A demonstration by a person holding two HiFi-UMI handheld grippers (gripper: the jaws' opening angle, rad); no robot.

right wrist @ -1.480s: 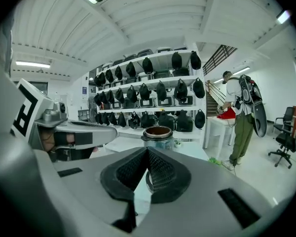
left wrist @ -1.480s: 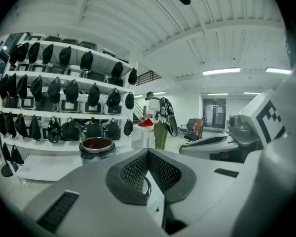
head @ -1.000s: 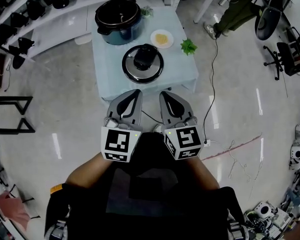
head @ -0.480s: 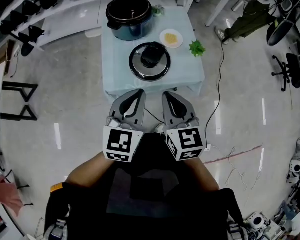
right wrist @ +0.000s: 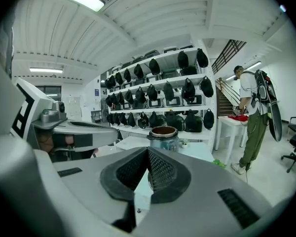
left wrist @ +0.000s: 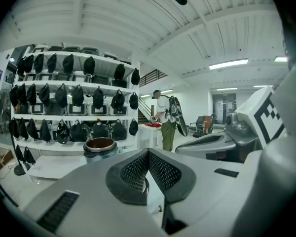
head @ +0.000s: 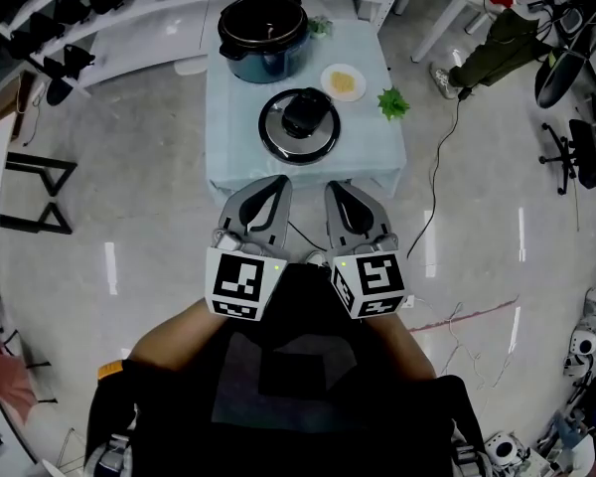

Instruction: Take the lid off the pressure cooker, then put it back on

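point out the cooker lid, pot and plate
round silver black-handled lid [head: 299, 124], head view, handle
dark blue open pot [head: 266, 66], head view, front wall
small white plate [head: 326, 81], head view, left rim

The plate [head: 327, 78] holds something too small to identify.

Bright, even indoor light, with heavy fisheye bending in every view.
Long ceiling lamps [left wrist: 228, 63] flood the white room, and one burns out to glare at the top of the right gripper view. The glossy floor [head: 129, 167] throws back short white streaks; shadows are soft and faint. The shelves [left wrist: 74, 90] bow towards the edges, and dark corners ring both gripper views. The left tongs [left wrist: 148, 153] and right tongs [right wrist: 148, 151] loom swollen in the foreground. The centres are sharp.
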